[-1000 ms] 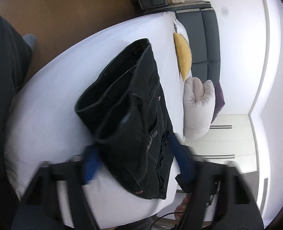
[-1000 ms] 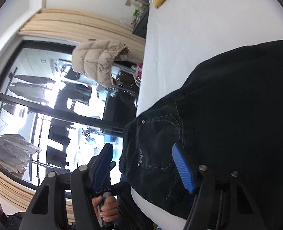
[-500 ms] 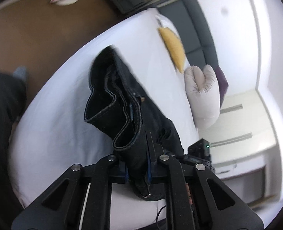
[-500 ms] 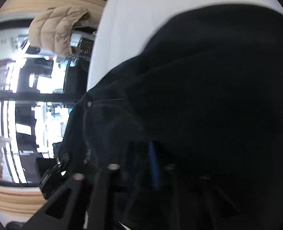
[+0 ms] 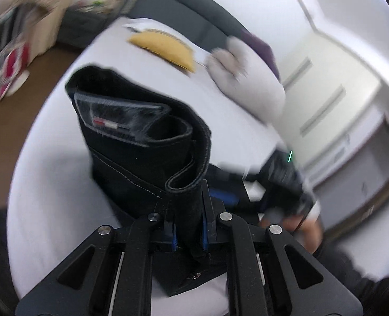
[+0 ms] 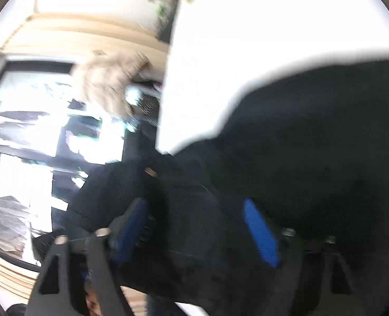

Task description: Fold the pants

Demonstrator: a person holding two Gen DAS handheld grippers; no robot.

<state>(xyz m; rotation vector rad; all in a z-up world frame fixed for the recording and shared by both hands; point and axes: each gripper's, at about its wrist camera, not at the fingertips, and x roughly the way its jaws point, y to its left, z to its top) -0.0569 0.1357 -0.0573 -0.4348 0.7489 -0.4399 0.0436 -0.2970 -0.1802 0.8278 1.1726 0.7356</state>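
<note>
The black jeans (image 5: 141, 142) lie folded on the white bed (image 5: 49, 184). My left gripper (image 5: 189, 233) is shut on a thick edge of the jeans and lifts it, so the waistband and its red-white label curl up in front. In the right wrist view the black jeans (image 6: 312, 158) fill the lower right. My right gripper (image 6: 202, 226) stands open, its blue pads (image 6: 260, 231) spread over the dark cloth; the view is blurred. The right gripper also shows in the left wrist view (image 5: 247, 192), beside the jeans.
A yellow pillow (image 5: 165, 50) and a pale rolled cushion (image 5: 247, 84) lie at the head of the bed before a dark headboard (image 5: 189, 18). Brown floor (image 5: 15, 121) lies to the left. A beige jacket (image 6: 107, 84) hangs by a bright window.
My left gripper closed on the jeans edge and raised it, turning toward the head of the bed. My right gripper shut on the cloth half a second ago and has opened again.
</note>
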